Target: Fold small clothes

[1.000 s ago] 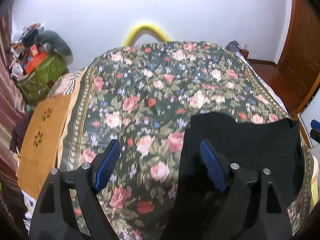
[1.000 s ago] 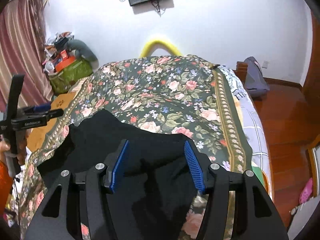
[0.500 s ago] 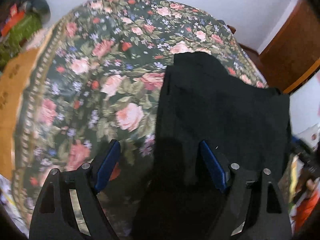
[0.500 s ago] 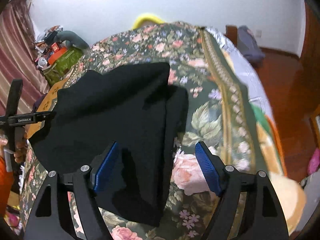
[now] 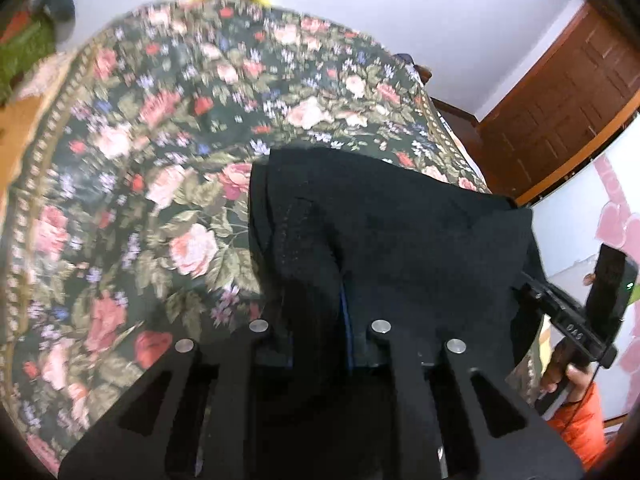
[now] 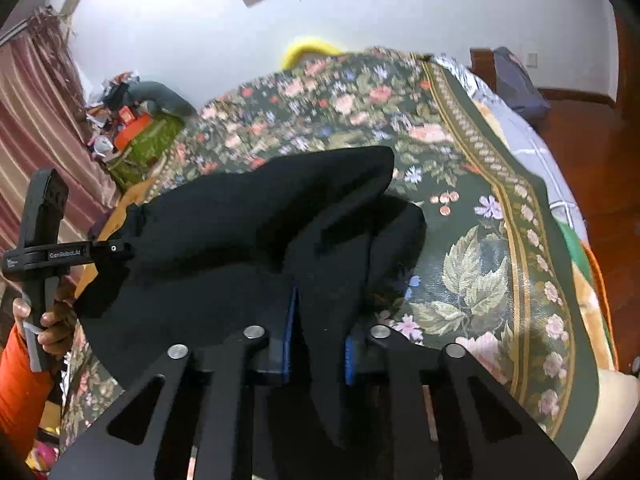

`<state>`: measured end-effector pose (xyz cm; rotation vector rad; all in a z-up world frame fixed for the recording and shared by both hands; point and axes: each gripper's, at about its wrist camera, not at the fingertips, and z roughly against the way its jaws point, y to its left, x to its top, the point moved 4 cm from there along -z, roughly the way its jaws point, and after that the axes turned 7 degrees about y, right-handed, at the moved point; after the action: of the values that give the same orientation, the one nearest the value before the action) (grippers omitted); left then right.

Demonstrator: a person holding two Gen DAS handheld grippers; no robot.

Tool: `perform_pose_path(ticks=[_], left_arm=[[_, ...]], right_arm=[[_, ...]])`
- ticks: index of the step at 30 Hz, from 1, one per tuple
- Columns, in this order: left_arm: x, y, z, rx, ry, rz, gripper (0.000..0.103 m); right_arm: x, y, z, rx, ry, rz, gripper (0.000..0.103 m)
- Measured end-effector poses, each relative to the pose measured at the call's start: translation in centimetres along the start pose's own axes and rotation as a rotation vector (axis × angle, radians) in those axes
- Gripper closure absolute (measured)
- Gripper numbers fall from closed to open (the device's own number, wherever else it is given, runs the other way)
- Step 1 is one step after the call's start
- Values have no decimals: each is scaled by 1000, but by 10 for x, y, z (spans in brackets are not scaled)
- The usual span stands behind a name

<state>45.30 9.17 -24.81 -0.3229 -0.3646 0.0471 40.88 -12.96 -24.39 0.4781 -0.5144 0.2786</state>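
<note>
- The left tongs [image 5: 316, 320] are clamped on the near edge of the small black fabric garment [image 5: 392, 232]; the right tongs [image 6: 316, 332] pinch the same garment's [image 6: 240, 232] near edge.
- It drapes ahead of both tongs over the bed's floral bedspread [image 5: 132, 168].
- Judgement: carry both corners forward level (equal height, light tension), so the edges meet squarely.

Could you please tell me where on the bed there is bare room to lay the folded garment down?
The floral bedspread lies bare left of the black garment, out to its patterned border, and beyond it toward the yellow headboard. In the right wrist view, a bare strip runs between the garment and the gold-striped edge. The near middle is crowded: both tongs, left and right, grip the garment.
</note>
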Motion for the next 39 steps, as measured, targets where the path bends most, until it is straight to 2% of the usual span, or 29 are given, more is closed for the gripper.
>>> perform_pose_path(ticks=[3, 7, 14, 20, 24, 27, 33, 35, 36, 39], left_arm=[[-13, -5, 23, 12, -21, -8, 87], [-37, -15, 74, 42, -101, -59, 88], [-89, -12, 158, 55, -196, -56, 88], [-132, 4, 197, 78, -219, -25, 88], [-156, 18, 189, 86, -178, 7, 88], [-170, 31, 169, 78, -119, 42, 88], [-178, 52, 121, 40, -12, 97, 87], [-177, 57, 105, 70, 13, 94, 84], [-178, 58, 99, 92, 23, 88, 81], [-183, 68, 82, 158, 46, 79, 69]], right_arm=[[-2, 16, 18, 11, -12, 39, 90], [-5, 40, 47, 52, -28, 80, 91], [-21, 99, 101, 112, -75, 169, 91], [-42, 137, 113, 165, -56, 209, 91], [-55, 142, 94, 182, 4, 201, 91], [-66, 139, 71, 181, 72, 186, 91], [-76, 116, 30, 155, 187, 115, 91], [-79, 110, 21, 122, 209, 110, 90], [-80, 107, 16, 105, 218, 115, 86], [-84, 104, 13, 56, 221, 130, 84]])
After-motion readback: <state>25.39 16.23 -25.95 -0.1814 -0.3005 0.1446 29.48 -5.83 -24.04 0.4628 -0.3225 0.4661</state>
